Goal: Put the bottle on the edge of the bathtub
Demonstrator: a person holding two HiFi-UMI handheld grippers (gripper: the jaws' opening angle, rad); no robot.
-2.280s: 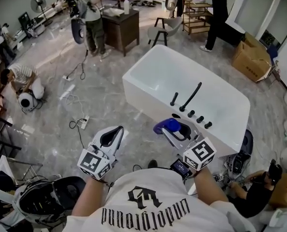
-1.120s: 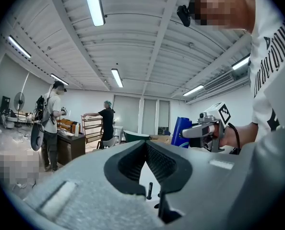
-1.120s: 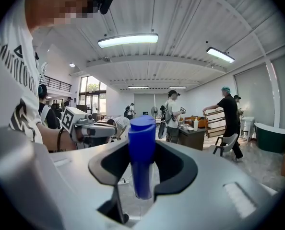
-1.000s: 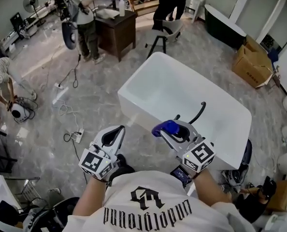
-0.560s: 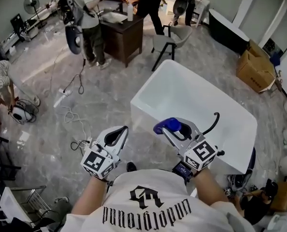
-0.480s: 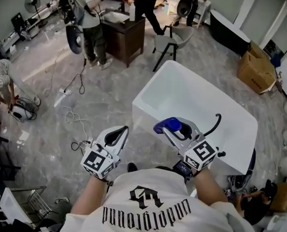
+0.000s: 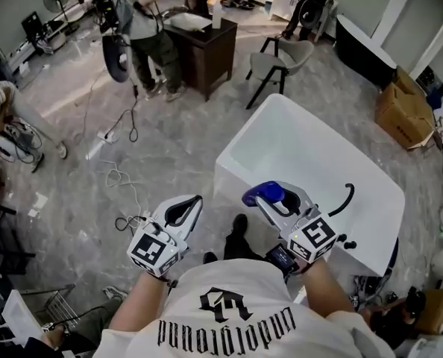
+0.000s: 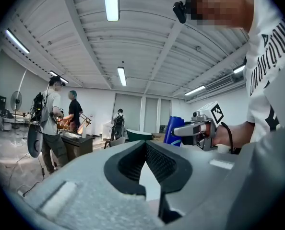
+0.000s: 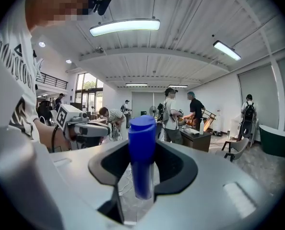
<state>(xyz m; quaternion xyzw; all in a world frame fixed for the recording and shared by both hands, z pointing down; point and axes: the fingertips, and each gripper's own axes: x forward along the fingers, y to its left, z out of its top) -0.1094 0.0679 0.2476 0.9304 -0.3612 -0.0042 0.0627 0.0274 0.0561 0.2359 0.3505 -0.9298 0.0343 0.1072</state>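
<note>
A blue bottle (image 7: 262, 192) with a blue cap (image 9: 141, 128) stands upright between the jaws of my right gripper (image 7: 271, 198), which is shut on it. In the head view the bottle shows over the near long rim of the white bathtub (image 7: 243, 130), close to its left corner; its height above the rim I cannot tell. My left gripper (image 7: 195, 199) hovers over the grey floor left of the tub, its tips together and nothing in it. The left gripper view shows its own jaws (image 8: 145, 145) closed on nothing, with the bottle (image 8: 173, 130) off to the right.
A black curved faucet (image 7: 347, 199) and black knobs (image 7: 341, 242) sit on the tub's near right rim. Cables (image 7: 123, 179) trail over the floor to the left. A dark desk (image 7: 205, 45), a chair (image 7: 279, 57), cardboard boxes (image 7: 404, 110) and several people stand farther back.
Both grippers have travelled with the bottle toward the bathtub. The tub's left corner now lies nearer to the right gripper, and the floor and people behind have shifted left.
</note>
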